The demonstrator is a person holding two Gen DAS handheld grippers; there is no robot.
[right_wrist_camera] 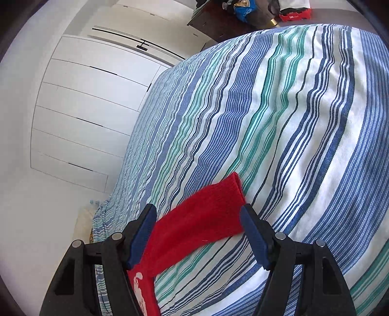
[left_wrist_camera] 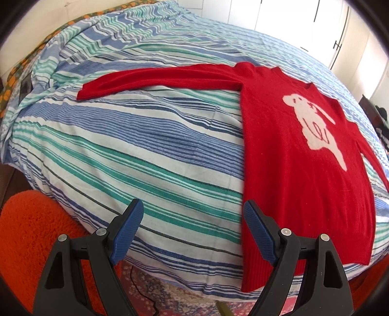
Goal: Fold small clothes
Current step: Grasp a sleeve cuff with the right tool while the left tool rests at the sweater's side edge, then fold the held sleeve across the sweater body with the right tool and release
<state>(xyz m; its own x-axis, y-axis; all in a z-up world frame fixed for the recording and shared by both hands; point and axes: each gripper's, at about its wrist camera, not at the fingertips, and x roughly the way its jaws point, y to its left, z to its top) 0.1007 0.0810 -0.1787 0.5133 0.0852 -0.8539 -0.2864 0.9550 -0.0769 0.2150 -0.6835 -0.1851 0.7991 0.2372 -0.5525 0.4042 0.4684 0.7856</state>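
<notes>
A small red sweater (left_wrist_camera: 287,150) with a white animal figure (left_wrist_camera: 313,126) lies flat on the striped bedspread (left_wrist_camera: 145,145), one sleeve (left_wrist_camera: 155,77) stretched out to the left. My left gripper (left_wrist_camera: 193,214) is open and empty, above the bed's near edge, just left of the sweater's hem. In the right wrist view my right gripper (right_wrist_camera: 198,218) is open, its jaws standing either side of the other red sleeve (right_wrist_camera: 201,218), which lies on the bedspread (right_wrist_camera: 279,121). Whether the fingers touch the sleeve I cannot tell.
An orange shaggy rug (left_wrist_camera: 31,233) and a patterned carpet (left_wrist_camera: 170,294) lie below the bed's near edge. White wardrobe doors (right_wrist_camera: 85,109) stand beyond the bed. A dark wooden piece of furniture (right_wrist_camera: 223,21) with clutter stands at the far end.
</notes>
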